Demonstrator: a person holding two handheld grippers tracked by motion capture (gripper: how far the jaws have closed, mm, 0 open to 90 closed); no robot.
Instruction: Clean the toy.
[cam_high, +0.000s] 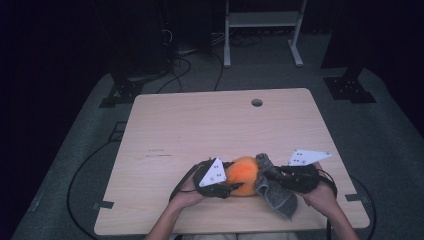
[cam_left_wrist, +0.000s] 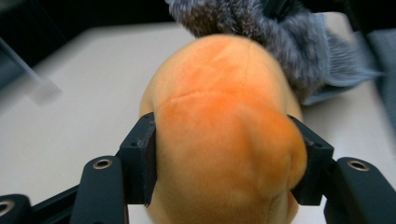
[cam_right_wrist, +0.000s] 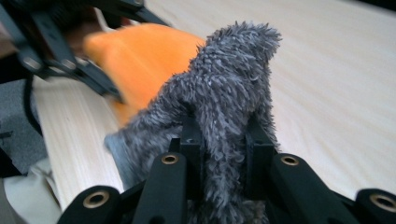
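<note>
A round orange plush toy (cam_high: 243, 175) lies near the front edge of the wooden table (cam_high: 200, 125). My left gripper (cam_high: 231, 178) comes at it from the left and is shut on it. In the left gripper view both pads press into the sides of the plush toy (cam_left_wrist: 224, 130). A grey fuzzy cloth (cam_high: 280, 197) drapes against the toy's right side. My right gripper (cam_high: 267, 176) is shut on a bunched fold of it. The cloth (cam_right_wrist: 233, 70) rises between the jaws in the right gripper view, with the orange toy (cam_right_wrist: 140, 56) just behind.
The table has a small round hole (cam_high: 256, 102) near its far edge. Black cables trail on the grey floor to the left, and a white metal stand (cam_high: 262, 30) is behind the table. Both forearms enter from the table's front edge.
</note>
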